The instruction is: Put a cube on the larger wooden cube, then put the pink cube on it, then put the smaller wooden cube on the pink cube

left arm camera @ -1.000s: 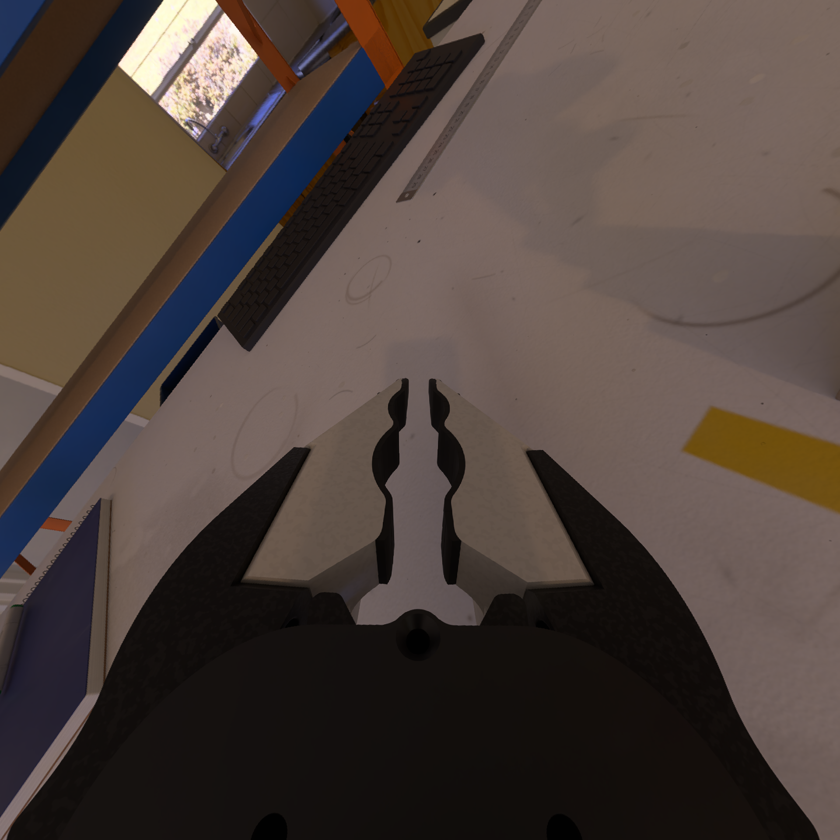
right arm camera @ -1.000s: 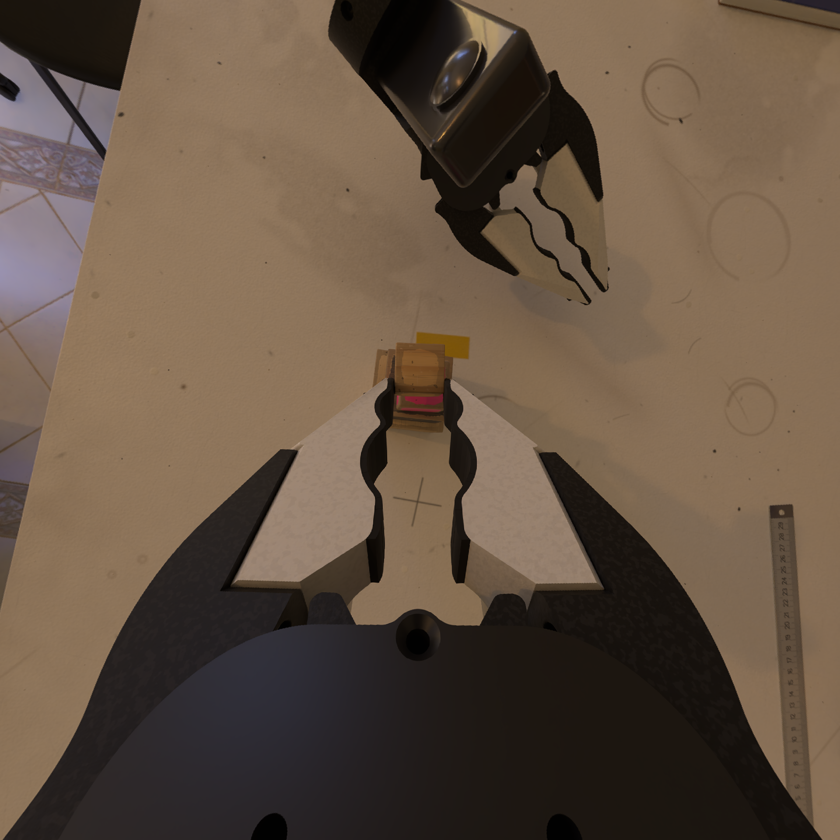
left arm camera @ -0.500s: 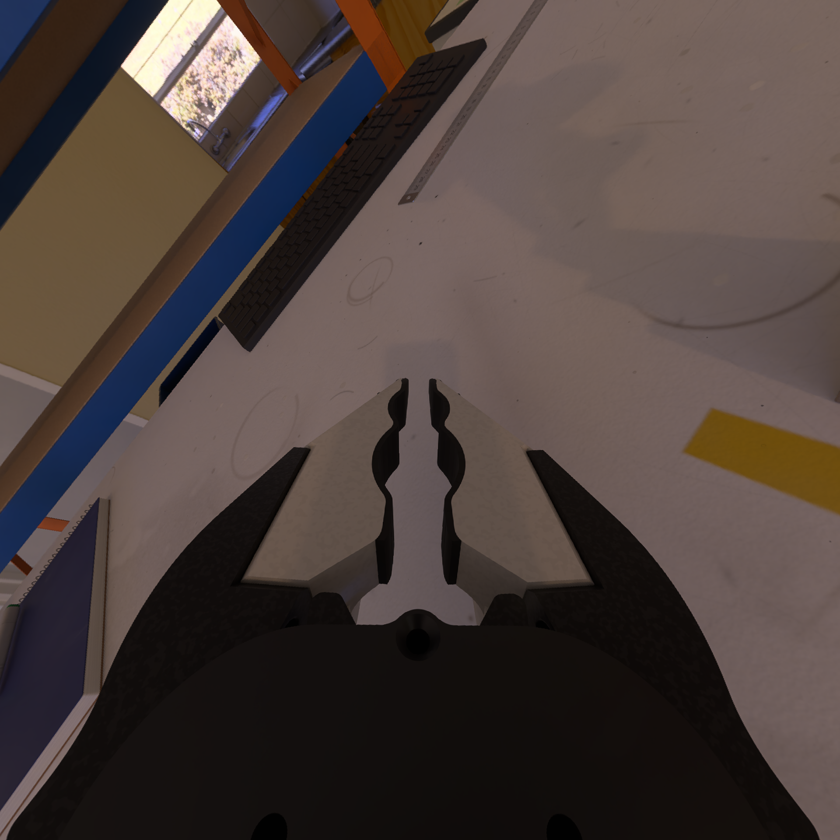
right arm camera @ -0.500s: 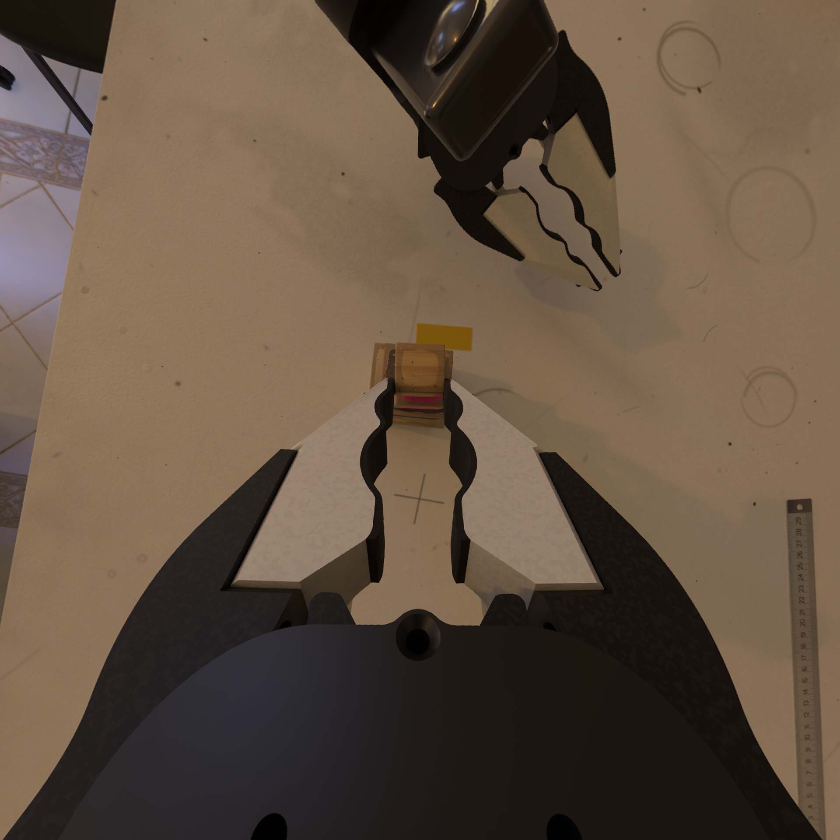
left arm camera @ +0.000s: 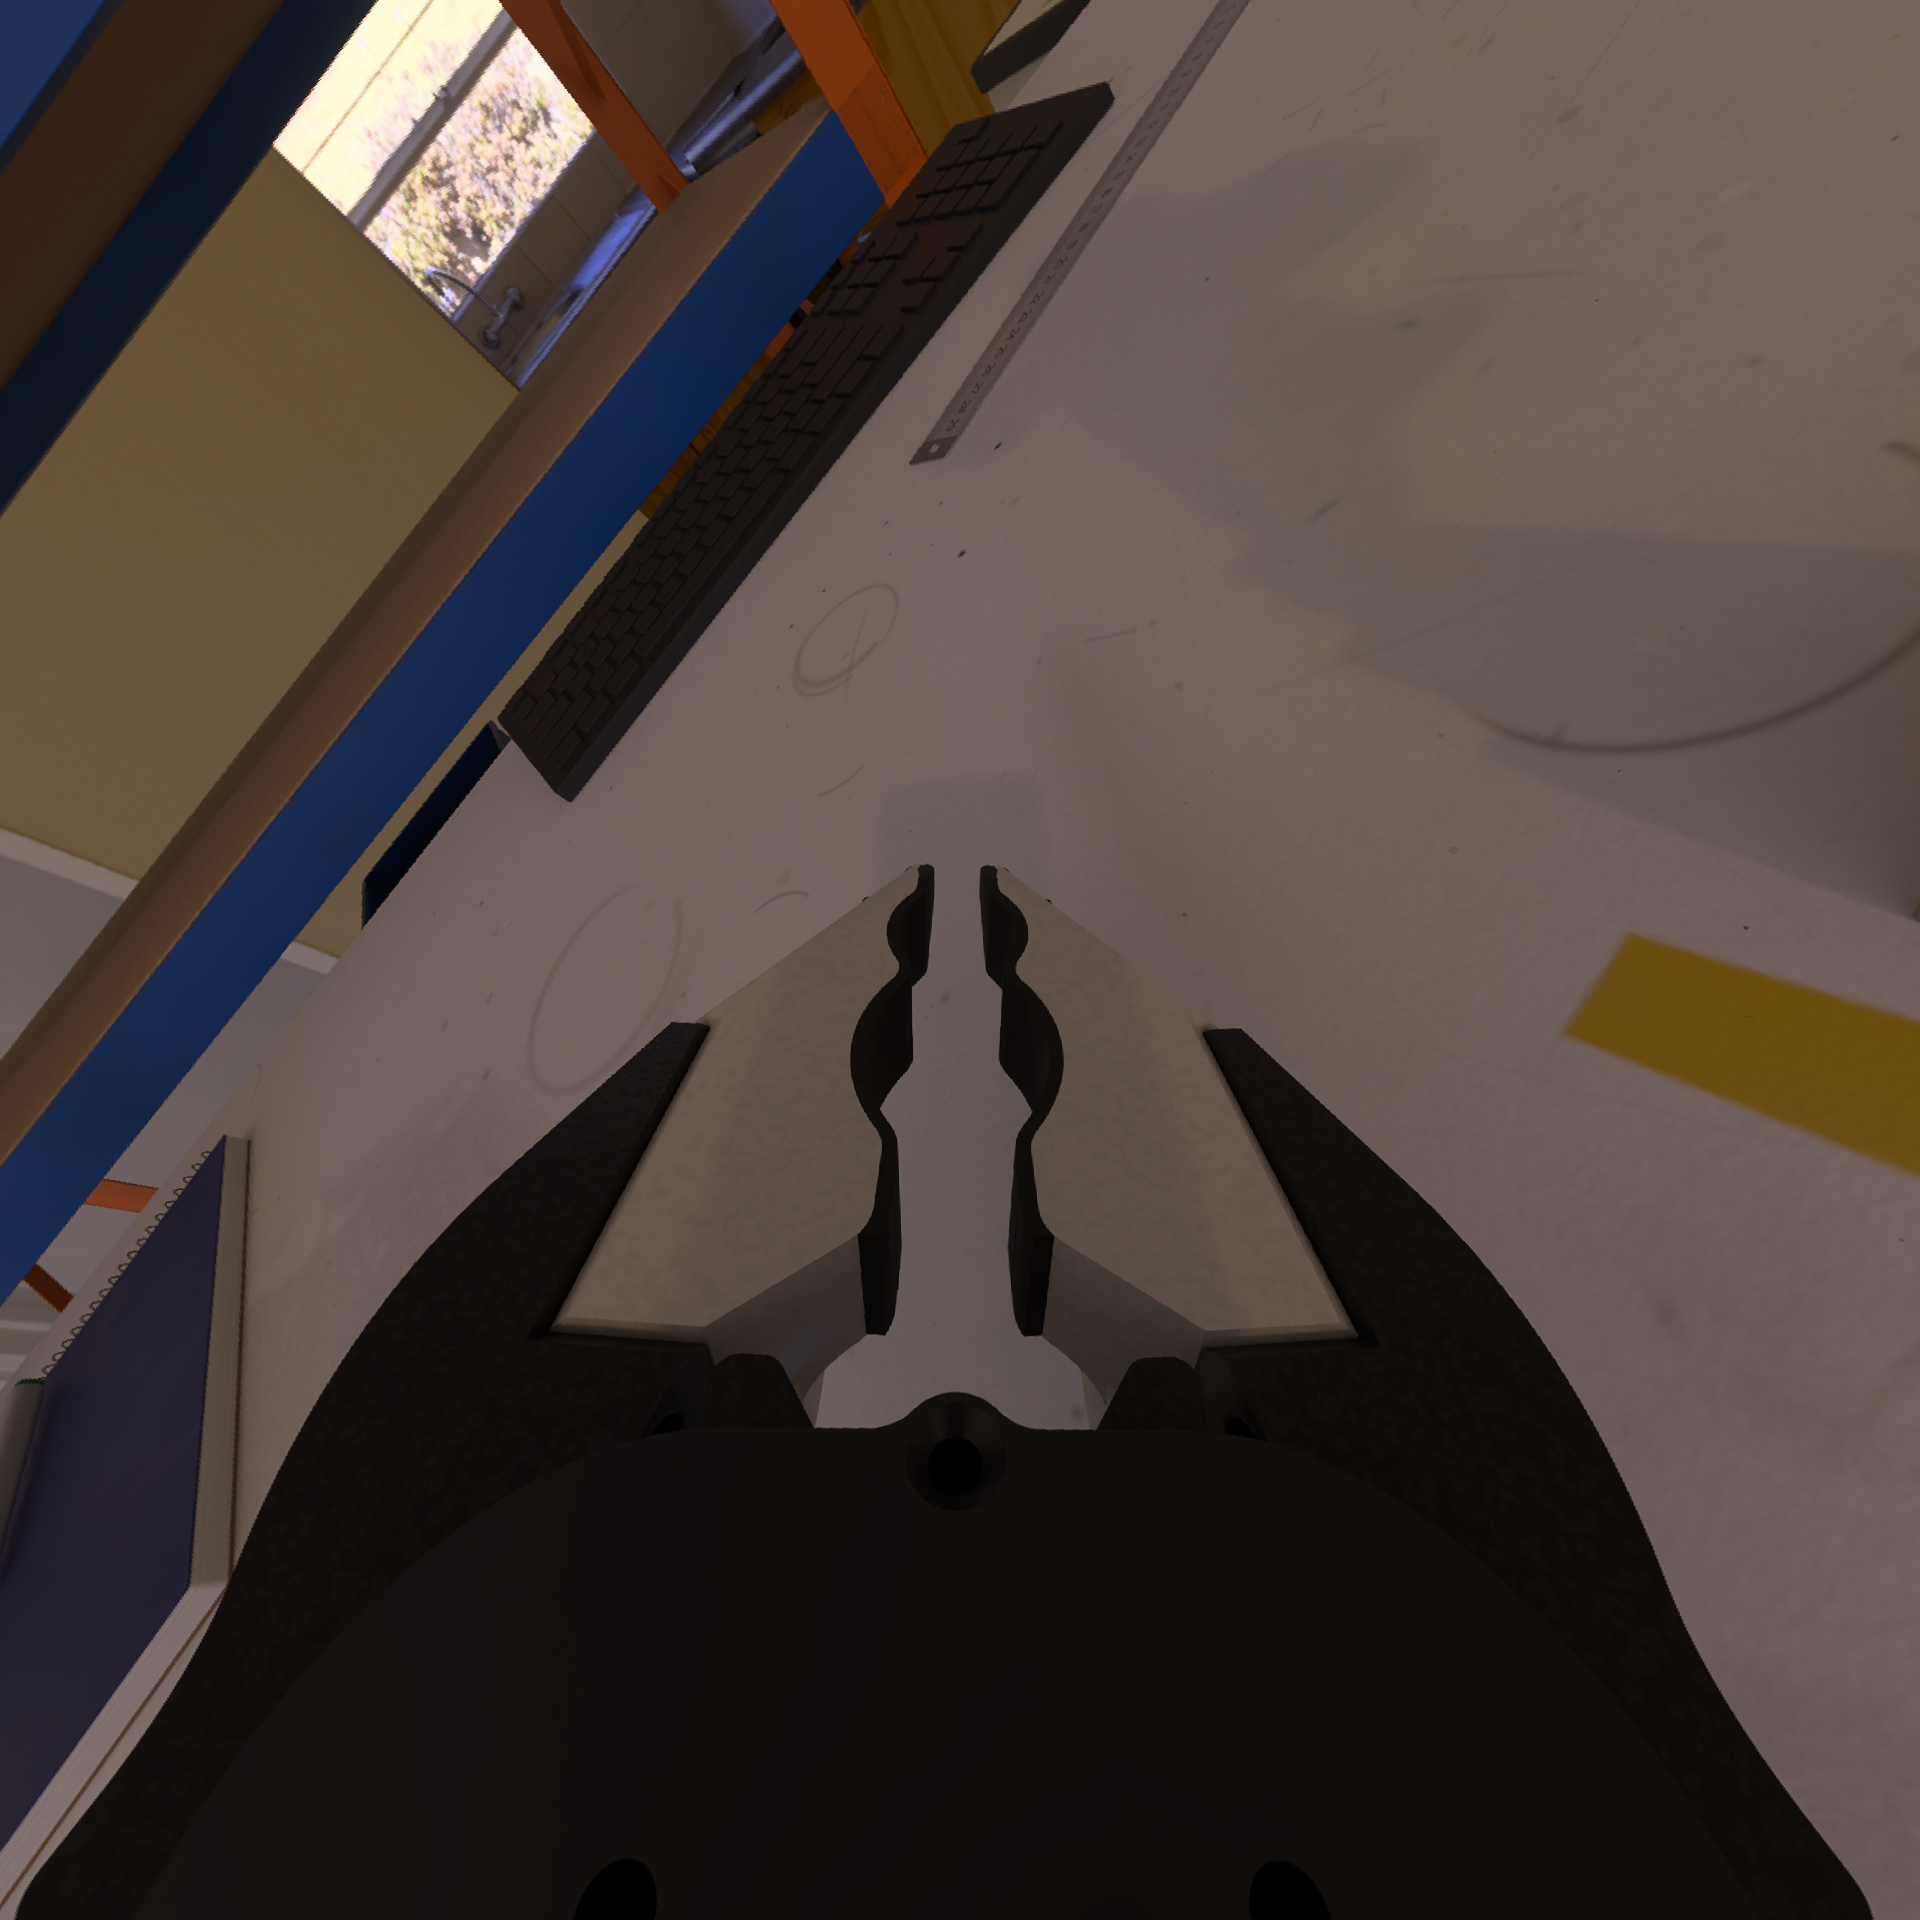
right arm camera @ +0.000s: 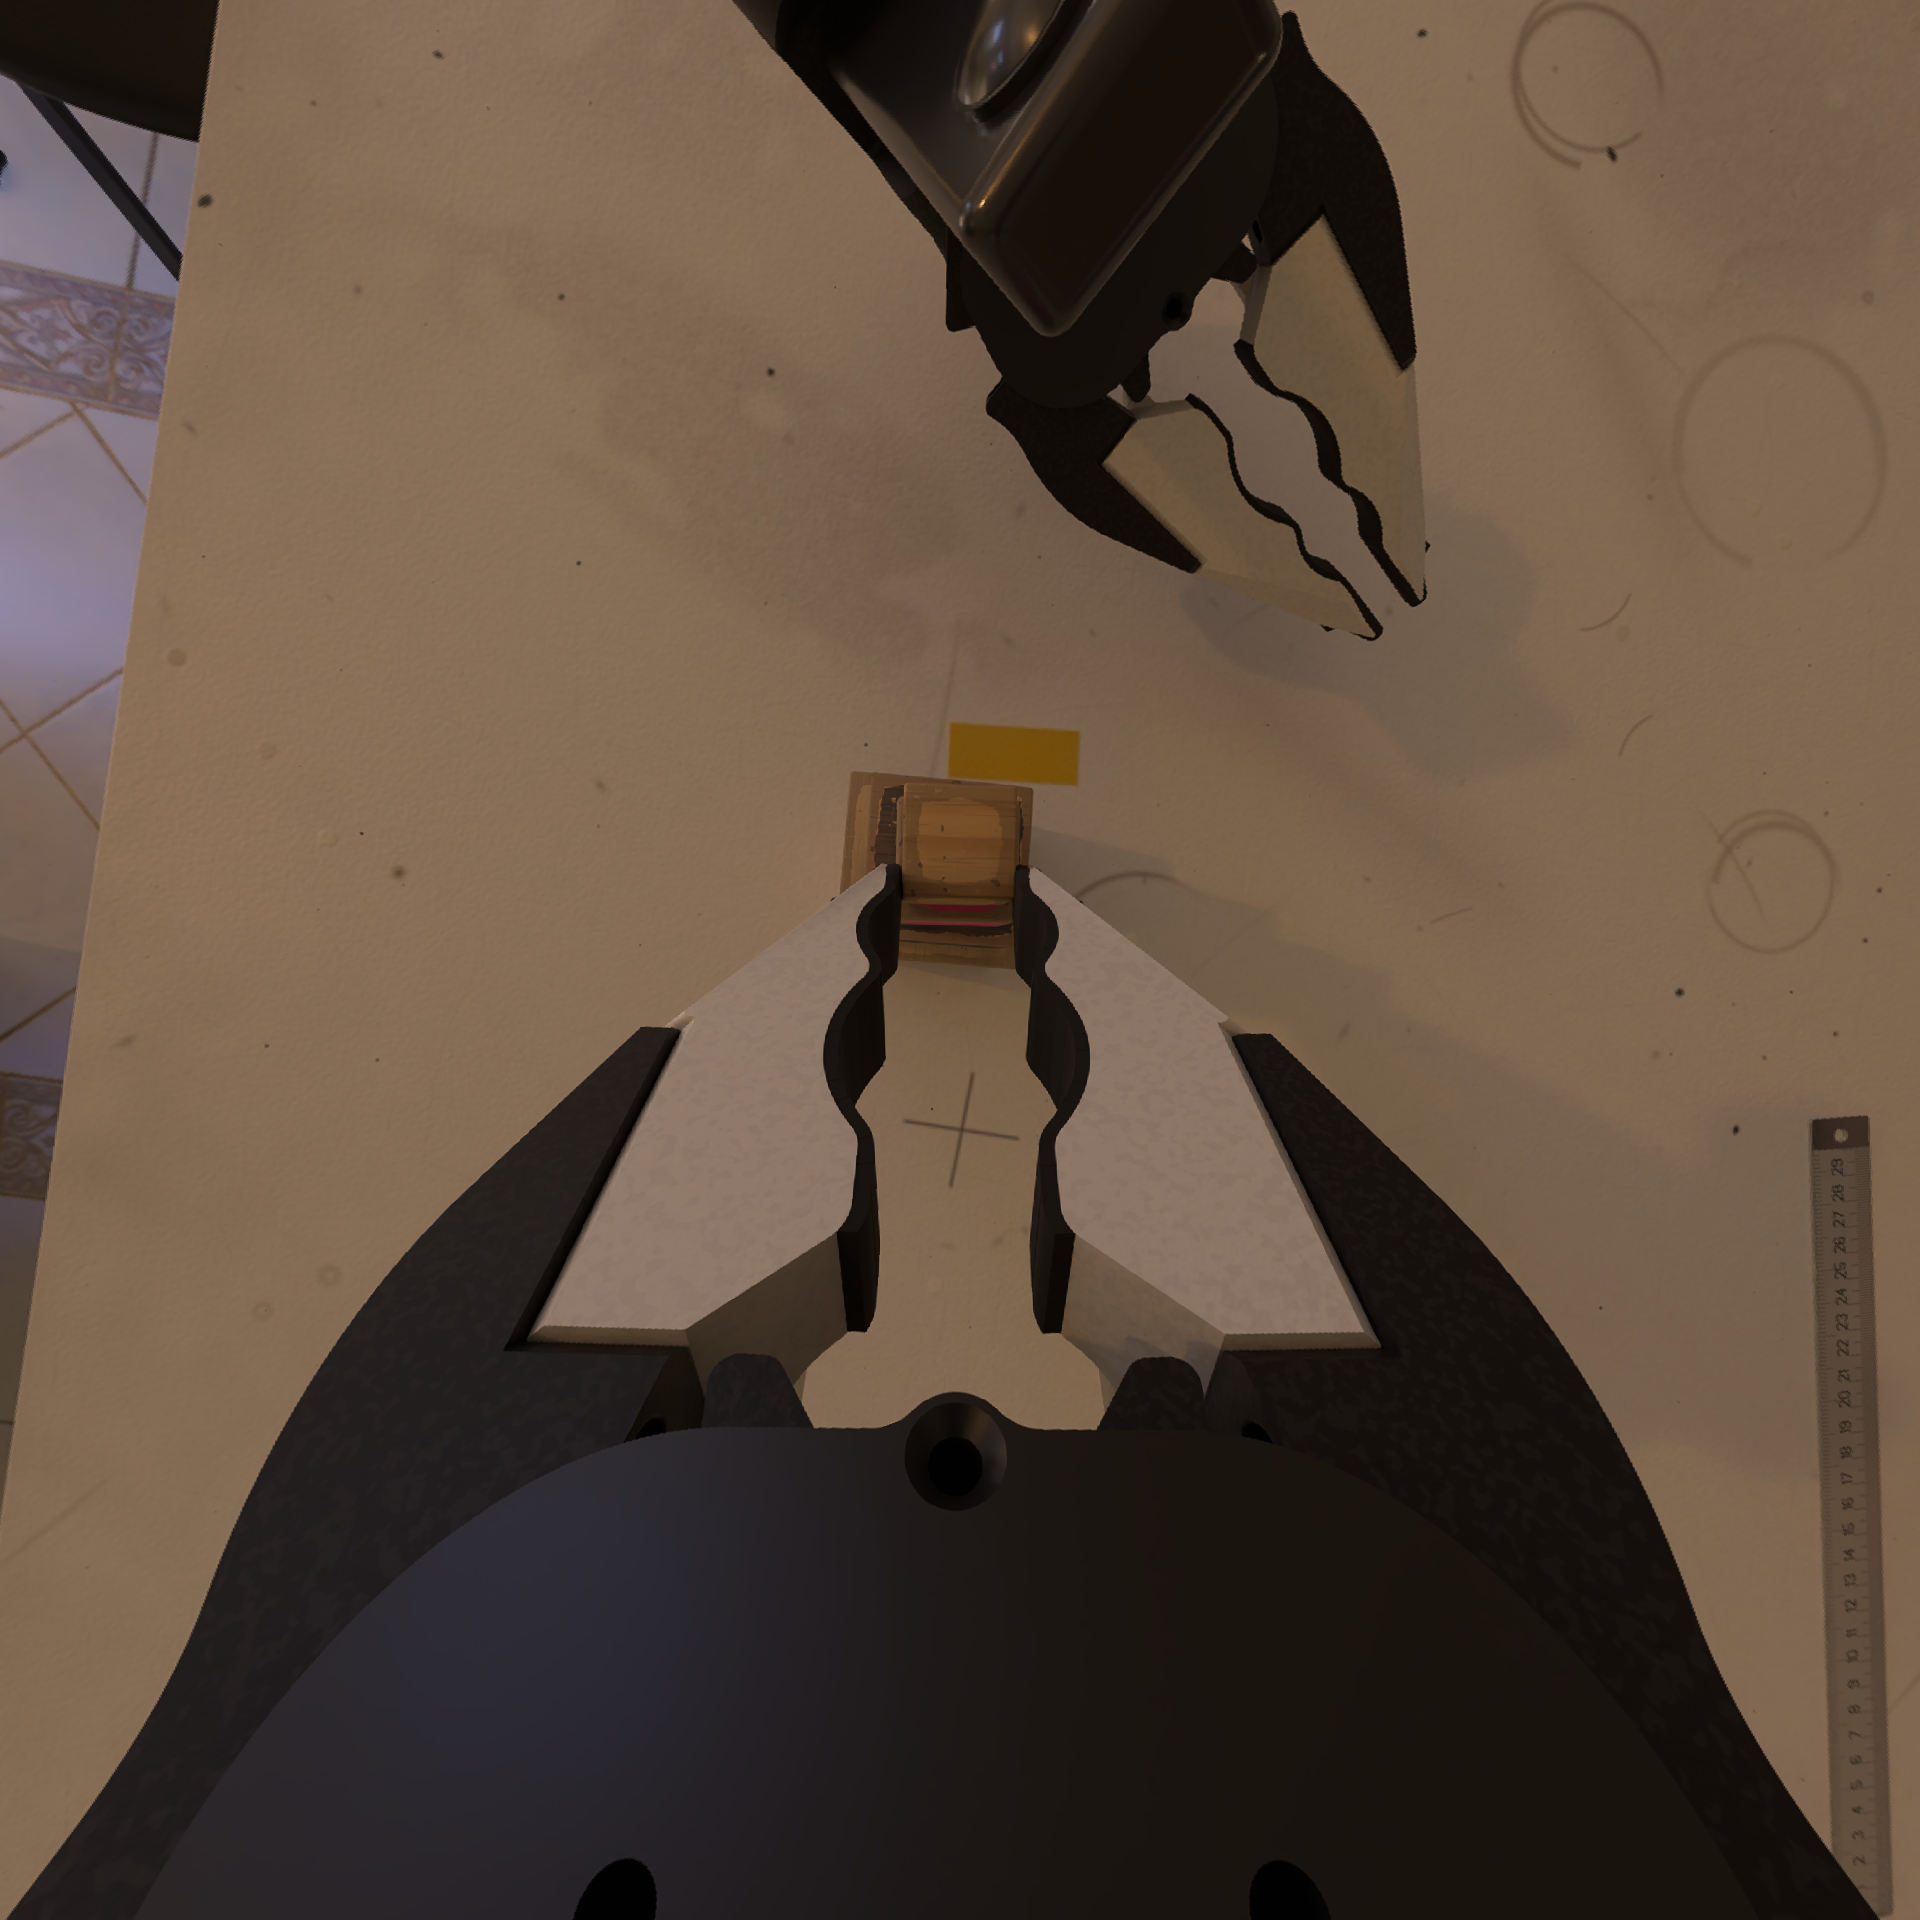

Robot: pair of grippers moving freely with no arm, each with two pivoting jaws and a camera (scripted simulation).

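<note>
In the right wrist view I look down on a stack of cubes. My right gripper [right arm camera: 956,883] is shut on the smaller wooden cube [right arm camera: 956,847] and holds it at the top of the stack. Below it shows a thin strip of the pink cube [right arm camera: 951,911]. The larger wooden cube [right arm camera: 865,831] sticks out to the left at the bottom, with a dark layer just above it. I cannot tell whether the held cube rests on the pink one. My left gripper [right arm camera: 1392,613] hovers off to the far right, nearly shut and empty; its own view [left arm camera: 956,873] shows only bare table.
A yellow tape patch [right arm camera: 1013,753] lies just beyond the stack and also shows in the left wrist view [left arm camera: 1756,1039]. A steel ruler [right arm camera: 1844,1507] lies at the right. The table edge [right arm camera: 156,727] runs down the left. A black keyboard [left arm camera: 790,447] and a notebook [left arm camera: 104,1455] lie along the far side.
My right gripper has come lower over the stack with the small wooden cube, and less of the pink cube shows. The left gripper has barely moved.
</note>
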